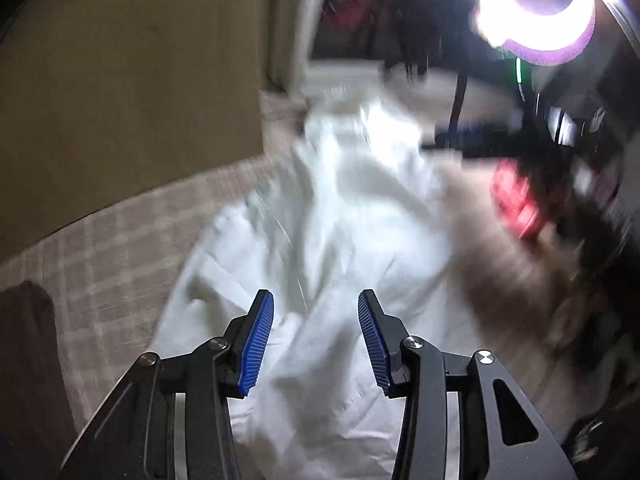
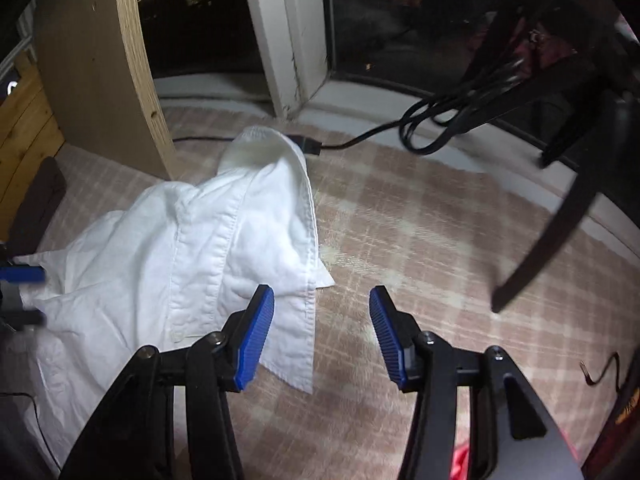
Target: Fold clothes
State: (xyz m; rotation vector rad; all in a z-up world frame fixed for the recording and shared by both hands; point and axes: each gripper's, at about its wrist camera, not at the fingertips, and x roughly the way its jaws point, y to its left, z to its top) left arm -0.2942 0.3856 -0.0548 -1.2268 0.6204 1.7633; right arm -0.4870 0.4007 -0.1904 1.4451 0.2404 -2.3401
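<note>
Lying crumpled on the plaid blanket (image 2: 420,220), the white shirt (image 2: 192,240) sits beneath both wide-spread, empty tongs, left (image 1: 316,300) and right (image 2: 322,296).

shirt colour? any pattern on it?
Plain white shirt, no print; only stitched placket and seams. Clearest in the right wrist view; the left wrist view is motion-blurred.

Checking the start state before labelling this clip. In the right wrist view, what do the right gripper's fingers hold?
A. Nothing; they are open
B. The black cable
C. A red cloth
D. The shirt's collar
A: the right gripper is open, the plaid blanket showing between its fingers, beside the white shirt.
</note>
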